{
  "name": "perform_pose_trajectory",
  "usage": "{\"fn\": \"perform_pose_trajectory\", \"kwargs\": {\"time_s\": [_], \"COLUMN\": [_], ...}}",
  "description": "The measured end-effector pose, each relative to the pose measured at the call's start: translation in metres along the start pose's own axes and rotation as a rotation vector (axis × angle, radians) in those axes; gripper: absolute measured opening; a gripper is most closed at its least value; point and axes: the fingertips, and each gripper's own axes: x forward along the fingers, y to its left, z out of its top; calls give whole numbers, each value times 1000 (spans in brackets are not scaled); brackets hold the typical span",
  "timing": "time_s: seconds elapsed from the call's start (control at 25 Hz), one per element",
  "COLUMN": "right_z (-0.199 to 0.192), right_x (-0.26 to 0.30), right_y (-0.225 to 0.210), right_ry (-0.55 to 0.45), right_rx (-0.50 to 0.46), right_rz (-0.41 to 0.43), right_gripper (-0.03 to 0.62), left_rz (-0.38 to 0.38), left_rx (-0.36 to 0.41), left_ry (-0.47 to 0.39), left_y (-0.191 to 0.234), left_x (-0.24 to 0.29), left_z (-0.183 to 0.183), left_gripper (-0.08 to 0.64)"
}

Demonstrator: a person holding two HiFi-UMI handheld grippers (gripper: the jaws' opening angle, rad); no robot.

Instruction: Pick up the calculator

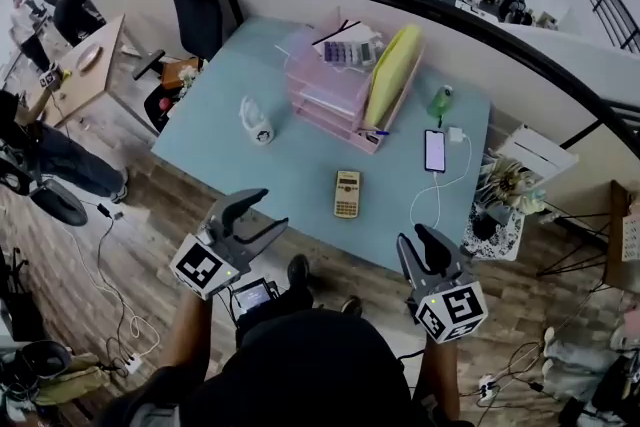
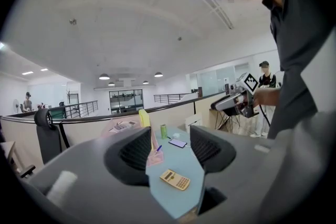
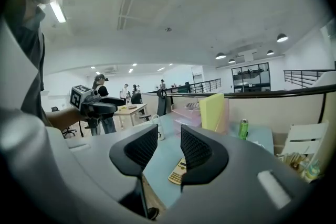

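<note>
Near edge: the left gripper (image 1: 268, 211), fingers spread and empty, and the right gripper (image 1: 418, 240), fingers drawn together on nothing, both short of the pale blue tabletop (image 1: 290, 165), above the wooden floor (image 1: 130, 245). Mid-surface: the calculator (image 1: 347, 193) lies flat, apart from both grippers, with a phone (image 1: 434, 151) to its right. Far side: pink trays (image 1: 330, 90), a yellow folder (image 1: 392, 70) and a green can (image 1: 441, 102). Beyond: a black office chair (image 1: 195, 5) and a curved partition (image 1: 420, 15).
</note>
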Motion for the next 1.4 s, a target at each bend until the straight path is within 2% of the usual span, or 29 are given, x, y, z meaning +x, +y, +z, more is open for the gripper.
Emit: {"fn": "perform_pose_trajectory", "kwargs": {"time_s": [0.4, 0.84, 1.16, 1.4], "right_z": [8, 2, -15, -38], "right_x": [56, 101, 127, 160], "right_y": [20, 38, 29, 18], "right_ry": [28, 94, 160, 230], "right_rx": [14, 10, 14, 42], "right_rz": [-113, -203, -215, -168], "right_gripper": [118, 118, 118, 135], "left_rz": [-127, -222, -214, -163], "left_rx": [-29, -75, -114, -158], "left_ry": [-40, -84, -76, -65], "left_y": [74, 126, 148, 165], "left_x": [18, 19, 19, 15], "left_z": [-14, -33, -55, -69], "left_gripper": [273, 273, 273, 273]}}
